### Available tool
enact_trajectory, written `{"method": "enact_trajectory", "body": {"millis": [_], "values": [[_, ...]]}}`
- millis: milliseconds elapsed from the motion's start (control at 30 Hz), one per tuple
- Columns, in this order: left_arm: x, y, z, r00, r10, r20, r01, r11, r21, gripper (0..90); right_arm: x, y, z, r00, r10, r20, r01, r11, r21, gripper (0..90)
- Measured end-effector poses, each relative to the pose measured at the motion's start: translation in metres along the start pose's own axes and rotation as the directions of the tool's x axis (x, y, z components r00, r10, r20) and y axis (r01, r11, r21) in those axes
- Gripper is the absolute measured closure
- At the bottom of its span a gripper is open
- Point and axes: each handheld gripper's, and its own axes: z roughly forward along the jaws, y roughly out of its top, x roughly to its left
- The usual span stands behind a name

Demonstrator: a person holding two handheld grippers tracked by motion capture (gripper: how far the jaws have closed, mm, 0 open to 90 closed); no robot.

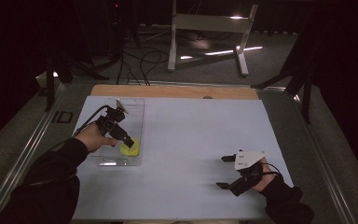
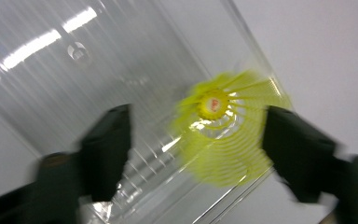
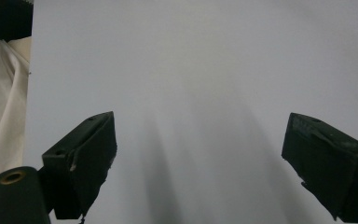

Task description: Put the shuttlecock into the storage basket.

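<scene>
A yellow plastic shuttlecock lies in the near right corner of a clear plastic tray at the table's left. My left gripper reaches into the tray, tilted down over it. In the left gripper view the shuttlecock sits cork end towards the camera on the tray floor, between the spread jaws of my left gripper, which is open; the picture is blurred. My right gripper rests low over the white sheet at the near right, and its own view shows the right gripper open with nothing between its fingers.
A white sheet covers the table, with a wooden strip along the far edge. Beyond the table, a white metal stand and cables sit on the dark floor. A white cloth shows at the left of the right gripper view.
</scene>
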Motion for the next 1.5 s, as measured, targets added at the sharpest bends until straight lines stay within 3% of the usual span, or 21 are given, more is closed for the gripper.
{"method": "enact_trajectory", "body": {"millis": [33,133,267,400,433,567,633,667,700,733,833,933,1067,1100,1133,1233,1267,1367,1433,1467,1500], "values": [[0.0,0.0,-0.002,0.9998,0.008,0.019,-0.008,0.9999,-0.011,9.0,0.0,0.0,0.0,1.0,0.0,0.002,0.0,1.0,0.001,10.1],[-0.007,0.0,-0.012,0.9988,0.045,0.02,-0.044,0.9974,-0.057,1.4,0.0,0.0,0.0,1.0,0.002,0.001,-0.002,1.0,0.0,10.1],[-0.011,-0.002,-0.017,0.9972,0.074,0.014,-0.073,0.9937,-0.085,0.2,0.001,-0.001,-0.001,1.0,0.005,0.002,-0.005,1.0,-0.001,10.1],[-0.019,-0.006,-0.021,0.9937,0.112,0.013,-0.109,0.9851,-0.133,0.2,0.001,-0.002,-0.002,1.0,0.007,0.002,-0.007,1.0,-0.002,10.1],[-0.024,-0.008,-0.021,0.9906,0.137,0.008,-0.134,0.9785,-0.157,0.2,0.002,-0.002,-0.002,0.9999,0.012,0.004,-0.012,1.0,-0.006,10.1],[-0.03,-0.011,-0.02,0.9846,0.175,-0.006,-0.173,0.9676,-0.184,0.1,0.002,-0.003,-0.003,0.9998,0.02,0.006,-0.02,1.0,-0.005,10.1],[-0.034,-0.013,-0.019,0.9789,0.202,-0.029,-0.204,0.9577,-0.203,0.1,0.002,-0.004,-0.004,0.9995,0.032,0.002,-0.032,0.999,-0.012,10.1],[-0.036,-0.014,-0.018,0.9735,0.225,-0.041,-0.228,0.9476,-0.224,0.1,0.002,-0.005,-0.004,0.9993,0.039,0.001,-0.039,0.999,-0.013,10.1],[-0.037,-0.014,-0.018,0.9723,0.23,-0.043,-0.233,0.9458,-0.226,0.1,0.002,-0.006,-0.003,0.9989,0.047,-0.001,-0.047,0.999,-0.015,10.1],[-0.038,-0.015,-0.017,0.9666,0.249,-0.058,-0.256,0.9374,-0.236,0.1,0.002,-0.007,-0.003,0.9987,0.05,-0.001,-0.05,0.999,-0.013,10.1],[-0.042,-0.016,-0.015,0.959,0.274,-0.072,-0.283,0.9201,-0.27,0.1,0.002,-0.01,-0.002,0.9969,0.079,0.005,-0.079,0.997,-0.01,10.1],[-0.046,-0.018,-0.017,0.9495,0.303,-0.08,-0.313,0.8927,-0.325,0.1,0.002,-0.012,-0.003,0.9948,0.102,0.004,-0.102,0.994,-0.027,10.2],[-0.052,-0.018,-0.019,0.9404,0.329,-0.085,-0.336,0.8642,-0.374,0.2,0.002,-0.014,-0.002,0.9912,0.132,0.01,-0.131,0.991,-0.022,10.2],[-0.053,-0.018,-0.019,0.9389,0.333,-0.087,-0.34,0.8614,-0.377,0.1,0.001,-0.014,-0.003,0.9896,0.144,0.007,-0.143,0.989,-0.022,10.2],[-0.055,-0.018,-0.018,0.9337,0.347,-0.09,-0.353,0.8519,-0.387,0.2,0.002,-0.014,-0.003,0.9886,0.15,0.008,-0.15,0.988,-0.021,10.1],[-0.061,-0.018,-0.015,0.9277,0.363,-0.087,-0.367,0.8433,-0.393,0.2,0.002,-0.016,-0.005,0.9849,0.172,0.015,-0.172,0.985,-0.033,10.1],[-0.064,-0.018,-0.013,0.9233,0.375,-0.082,-0.375,0.8337,-0.406,0.2,0.002,-0.016,-0.006,0.9839,0.177,0.022,-0.177,0.984,-0.038,10.1],[-0.072,-0.019,-0.007,0.9173,0.392,-0.068,-0.382,0.8197,-0.427,0.1,0.0,-0.018,-0.01,0.9742,0.223,0.037,-0.22,0.973,-0.068,9.3],[-0.079,-0.019,-0.002,0.9113,0.404,-0.078,-0.395,0.8045,-0.444,0.1,-0.001,-0.019,-0.013,0.9694,0.237,0.064,-0.232,0.97,-0.074,9.1],[-0.079,-0.019,-0.002,0.9113,0.404,-0.078,-0.395,0.8045,-0.444,0.2,-0.001,-0.019,-0.013,0.9694,0.237,0.064,-0.232,0.97,-0.074,9.1],[-0.084,-0.019,0.002,0.9043,0.421,-0.071,-0.405,0.7933,-0.455,0.2,-0.001,-0.02,-0.014,0.9684,0.237,0.078,-0.231,0.969,-0.083,9.2]]}}
